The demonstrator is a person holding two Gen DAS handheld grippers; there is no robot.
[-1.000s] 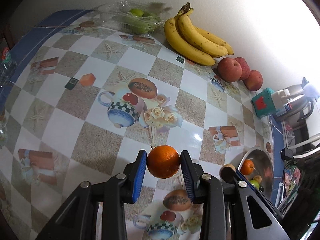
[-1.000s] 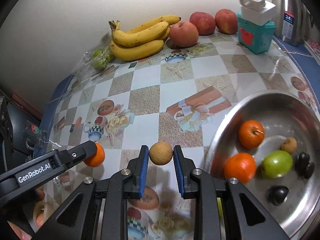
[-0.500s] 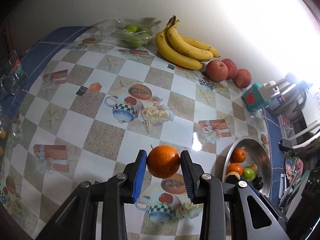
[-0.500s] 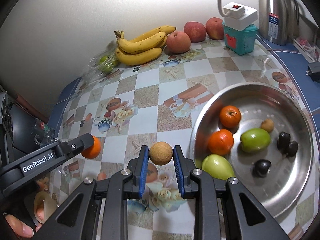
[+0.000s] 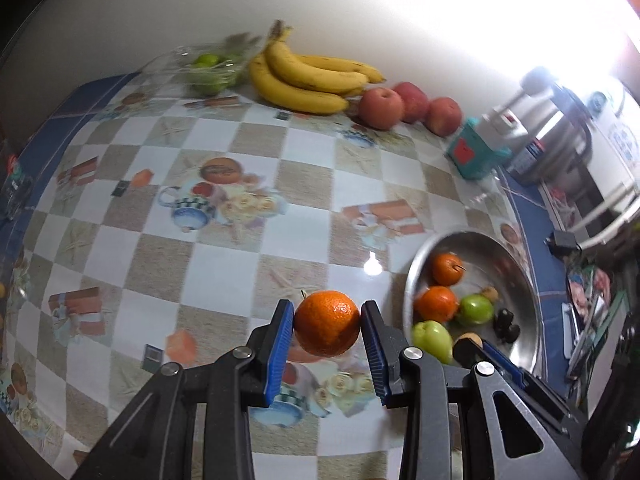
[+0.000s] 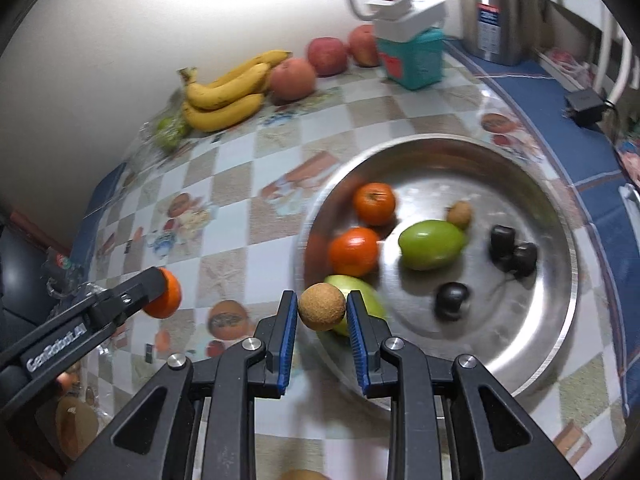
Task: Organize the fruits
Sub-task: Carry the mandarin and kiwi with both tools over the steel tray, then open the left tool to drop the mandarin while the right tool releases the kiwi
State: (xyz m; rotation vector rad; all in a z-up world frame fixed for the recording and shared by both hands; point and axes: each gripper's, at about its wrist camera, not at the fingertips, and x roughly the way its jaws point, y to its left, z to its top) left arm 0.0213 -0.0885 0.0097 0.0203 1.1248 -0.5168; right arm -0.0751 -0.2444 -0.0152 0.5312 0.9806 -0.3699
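We had moved closer to the metal bowl (image 6: 560, 312) at 2 o'clock; our left gripper (image 5: 327, 322) squeezed an orange (image 5: 327, 322), our right gripper (image 6: 322, 306) a round brown fruit (image 6: 322, 306).

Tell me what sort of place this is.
Most likely a home kitchen or dining table. A patterned oilcloth tablecloth covers it, bananas and apples lie along the wall, a metal bowl holds fruit, and a steel kettle or thermos stands in the corner.

Checkered tablecloth (image 5: 224, 264), bananas (image 5: 308, 80), apples (image 5: 404, 106), steel bowl (image 6: 560, 280)
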